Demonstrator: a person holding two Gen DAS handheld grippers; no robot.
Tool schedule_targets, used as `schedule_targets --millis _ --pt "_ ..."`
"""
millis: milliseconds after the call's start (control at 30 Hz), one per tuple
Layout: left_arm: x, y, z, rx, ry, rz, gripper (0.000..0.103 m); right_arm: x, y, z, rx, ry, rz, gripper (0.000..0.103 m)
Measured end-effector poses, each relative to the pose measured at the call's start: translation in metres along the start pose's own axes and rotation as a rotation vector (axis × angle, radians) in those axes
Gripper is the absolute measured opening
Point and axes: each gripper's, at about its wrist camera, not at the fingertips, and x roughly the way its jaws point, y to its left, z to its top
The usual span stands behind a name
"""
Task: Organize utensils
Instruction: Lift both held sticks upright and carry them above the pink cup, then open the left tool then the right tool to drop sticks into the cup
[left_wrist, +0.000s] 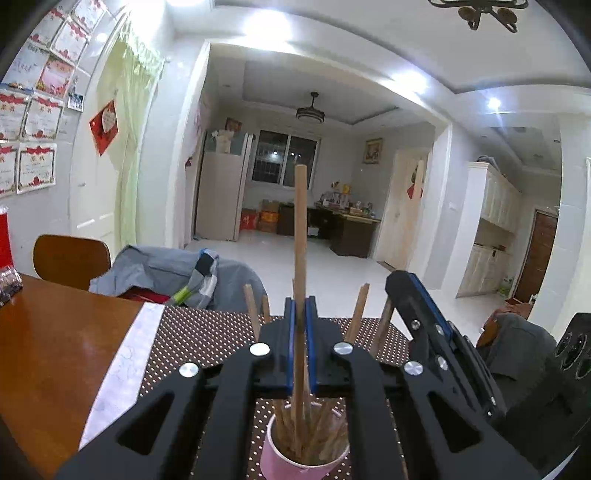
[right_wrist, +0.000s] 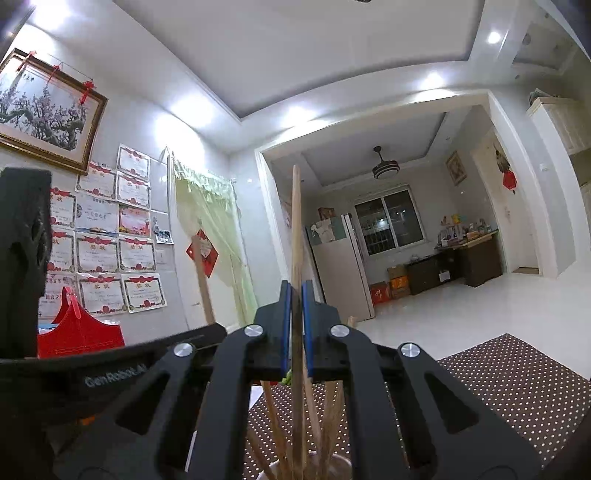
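Note:
A pink cup (left_wrist: 275, 459) stands on the dotted brown mat (left_wrist: 207, 332) and holds several wooden chopsticks (left_wrist: 325, 439). My left gripper (left_wrist: 300, 314) is shut on one chopstick (left_wrist: 300, 236), which stands upright with its lower end in the cup. My right gripper (right_wrist: 295, 295) is shut on another chopstick (right_wrist: 295, 229), also upright, its lower end among the chopsticks (right_wrist: 325, 424) in the cup (right_wrist: 343, 467) below. The right gripper also shows in the left wrist view (left_wrist: 424, 317), close to the right of the left one.
The mat lies on a brown wooden table (left_wrist: 55, 350) with a white strip (left_wrist: 125, 369) along the mat's left side. A chair with grey clothes (left_wrist: 166, 273) stands behind the table. A red bag (right_wrist: 79, 332) sits at the left.

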Motion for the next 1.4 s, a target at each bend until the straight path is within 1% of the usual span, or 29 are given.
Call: schedule_targets --millis 100,233,267,300,333,367,633,700,967,1267,1300,1367,1400 --pt "0.002 0.002 0.0 -0.004 0.011 0.019 0.006 0.001 0.0 -0.001 -0.013 0.013 -0.003 0.007" --pt "0.003 0.003 0.0 -0.004 0.02 0.025 0.007 0.002 -0.003 0.0 -0.01 0.025 -0.012 0.007" --pt "0.004 0.003 0.0 -0.002 0.022 0.03 0.01 0.004 -0.003 0.0 -0.005 0.036 -0.013 0.007" --pt "0.006 0.003 0.0 0.001 0.03 0.041 0.024 0.004 -0.004 0.0 -0.002 0.041 -0.015 0.007" --pt "0.006 0.003 0.0 0.002 0.032 0.054 0.029 0.005 -0.004 0.0 0.001 0.046 -0.015 0.007" --pt "0.006 0.003 0.0 0.004 0.032 0.065 0.03 0.006 -0.004 -0.001 0.002 0.051 -0.014 0.007" --pt "0.009 0.004 -0.001 0.023 0.039 0.095 0.03 0.006 -0.005 -0.001 0.007 0.076 -0.01 0.007" --pt "0.01 0.005 -0.001 0.026 0.037 0.105 0.033 0.006 -0.005 0.001 0.011 0.081 -0.011 0.007" --pt "0.012 0.005 -0.003 0.049 0.036 0.147 0.035 0.008 0.001 0.003 -0.008 0.097 -0.017 0.007" --pt "0.012 0.006 -0.003 0.054 0.036 0.152 0.035 0.01 -0.002 0.003 0.015 0.118 -0.037 0.008" --pt "0.012 0.005 -0.003 0.055 0.036 0.152 0.035 0.01 -0.003 0.003 0.018 0.121 -0.042 0.008" --pt "0.011 0.005 -0.003 0.058 0.033 0.158 0.035 0.011 -0.003 0.003 0.018 0.128 -0.053 0.013" --pt "0.011 0.006 -0.003 0.06 0.033 0.159 0.035 0.011 -0.003 0.003 0.019 0.128 -0.054 0.021"
